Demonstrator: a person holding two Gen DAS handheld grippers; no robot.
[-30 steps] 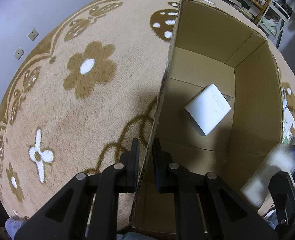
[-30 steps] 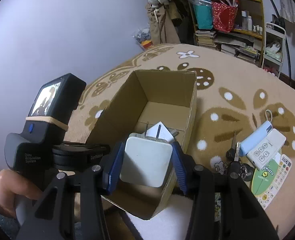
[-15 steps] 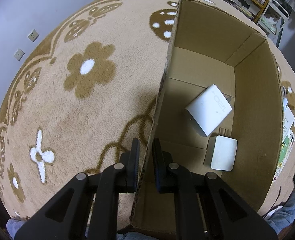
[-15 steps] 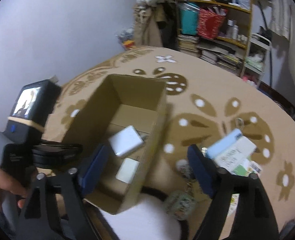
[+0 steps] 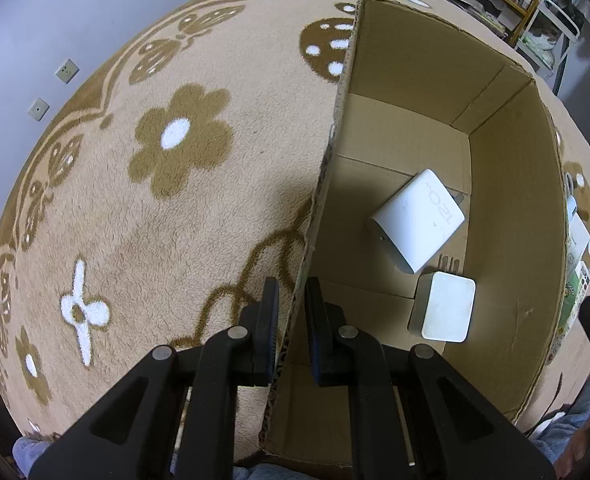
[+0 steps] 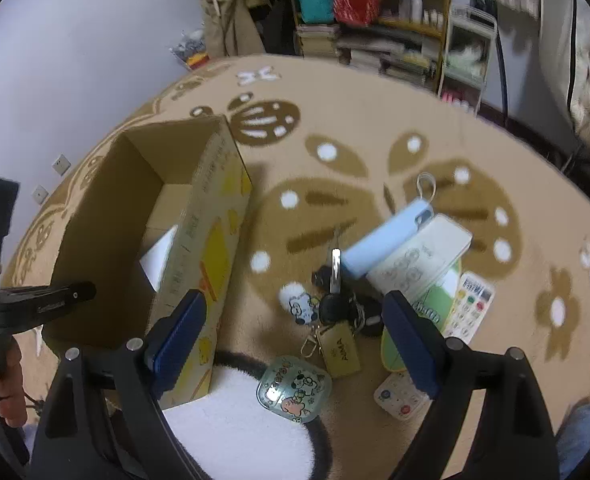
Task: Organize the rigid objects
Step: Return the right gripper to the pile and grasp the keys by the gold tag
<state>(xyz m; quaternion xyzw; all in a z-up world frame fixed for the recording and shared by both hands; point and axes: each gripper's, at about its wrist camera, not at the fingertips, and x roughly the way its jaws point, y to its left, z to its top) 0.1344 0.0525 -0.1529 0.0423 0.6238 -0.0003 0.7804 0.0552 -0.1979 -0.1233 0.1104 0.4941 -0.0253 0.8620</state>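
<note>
My rug (image 5: 143, 240) carries the box (image 5: 511, 280). My left gripper (image 5: 291, 316) clamps the box's near wall, one pad on each side. Two white chargers lie inside, the big charger (image 5: 417, 220) just beside the small charger (image 5: 447, 306). My right gripper (image 6: 295, 332) has just been opening; its jaws stand wide with nothing between the pads, above the keys (image 6: 335, 304) beside the box.
</note>
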